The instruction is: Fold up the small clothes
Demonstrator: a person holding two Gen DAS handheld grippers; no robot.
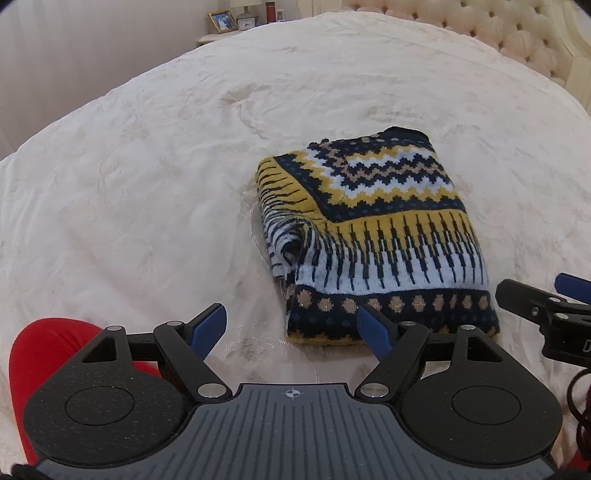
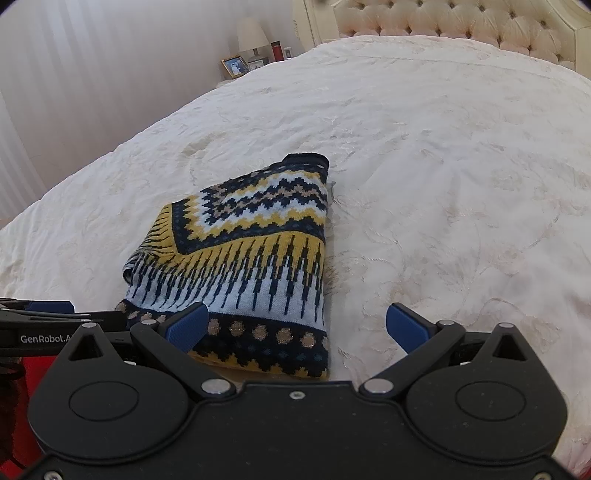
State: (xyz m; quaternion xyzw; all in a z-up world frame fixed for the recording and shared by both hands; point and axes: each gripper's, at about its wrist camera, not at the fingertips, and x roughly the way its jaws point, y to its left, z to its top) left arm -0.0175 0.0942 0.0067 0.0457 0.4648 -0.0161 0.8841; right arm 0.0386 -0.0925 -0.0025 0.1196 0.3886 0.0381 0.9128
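Note:
A small knit sweater (image 1: 373, 236) with navy, yellow, white and tan zigzag patterns lies folded into a compact rectangle on the cream bedspread (image 1: 147, 166). It also shows in the right wrist view (image 2: 251, 258). My left gripper (image 1: 291, 330) is open and empty, just in front of the sweater's near hem and slightly to its left. My right gripper (image 2: 295, 328) is open and empty, over the sweater's near right corner. The right gripper also shows at the right edge of the left wrist view (image 1: 546, 310).
A tufted cream headboard (image 2: 461, 22) stands at the far end of the bed. A nightstand with a lamp (image 2: 253, 37), photo frame (image 2: 234, 66) and red bottle (image 2: 277, 51) is at the far left. Red fabric (image 1: 44, 354) shows at my lower left.

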